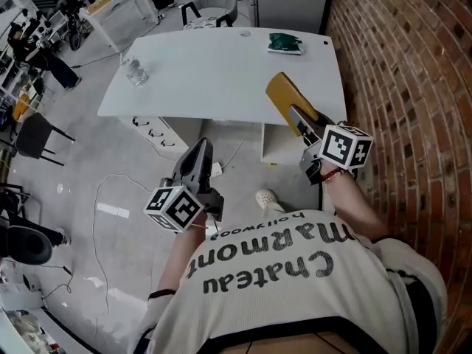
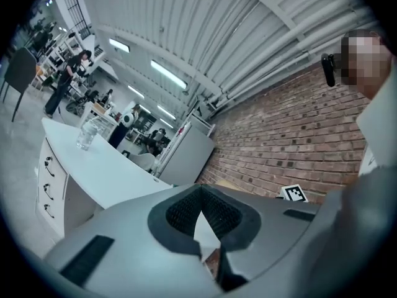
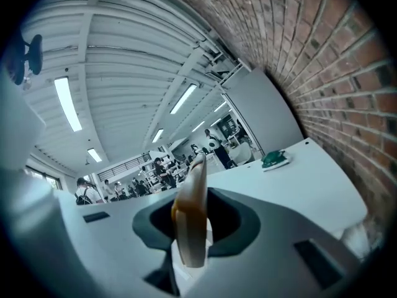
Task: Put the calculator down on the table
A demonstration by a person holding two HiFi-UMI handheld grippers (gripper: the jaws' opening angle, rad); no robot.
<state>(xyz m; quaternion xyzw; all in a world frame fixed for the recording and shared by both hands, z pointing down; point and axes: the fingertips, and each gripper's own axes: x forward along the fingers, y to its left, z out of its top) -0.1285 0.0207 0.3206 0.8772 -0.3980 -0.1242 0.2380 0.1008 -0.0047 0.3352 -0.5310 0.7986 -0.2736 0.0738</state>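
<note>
A flat mustard-yellow calculator [image 1: 284,98] sticks out of my right gripper [image 1: 302,122], whose jaws are shut on its near end. It hangs just above the near right edge of the white table [image 1: 221,72]. In the right gripper view the calculator [image 3: 191,213] shows edge-on between the pads, with the table [image 3: 304,182] beyond it. My left gripper [image 1: 202,150] is lower and to the left, over the floor in front of the table. In the left gripper view its jaws [image 2: 201,194] meet at the tips with nothing between them.
A green object [image 1: 284,43] lies at the table's far right, and a clear bottle [image 1: 136,72] stands at its left end. A white drawer unit [image 1: 158,131] sits under the table. A brick wall [image 1: 413,65] runs close along the right. Cables trail over the floor.
</note>
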